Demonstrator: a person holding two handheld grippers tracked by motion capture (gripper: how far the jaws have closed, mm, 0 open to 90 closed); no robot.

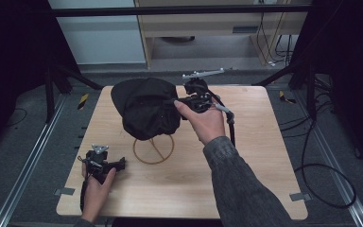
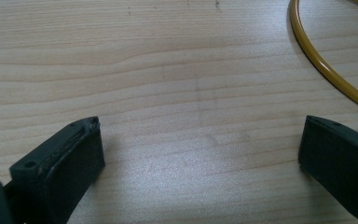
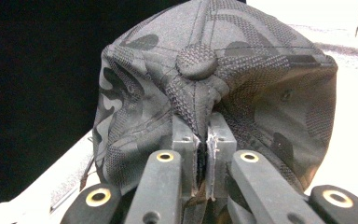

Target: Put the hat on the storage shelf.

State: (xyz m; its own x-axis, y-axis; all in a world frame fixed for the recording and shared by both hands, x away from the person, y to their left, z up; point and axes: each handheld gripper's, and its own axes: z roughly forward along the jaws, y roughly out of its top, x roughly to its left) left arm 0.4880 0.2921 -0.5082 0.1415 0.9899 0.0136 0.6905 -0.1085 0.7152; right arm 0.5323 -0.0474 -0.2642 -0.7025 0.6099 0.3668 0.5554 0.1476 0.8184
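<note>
Right claw (image 3: pixel 204 154) pinches the black cap's (image 3: pixel 214 79) crown; left claw (image 2: pixel 200 149) gapes wide.

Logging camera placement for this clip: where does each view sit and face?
High view: above the person's side, looking forward and down at the table; both forearms show.
Left gripper view: low, facing bare wood; open claw.
Right gripper view: behind the claw pinching the cap.
Shared: cap, yellow ring.
</note>
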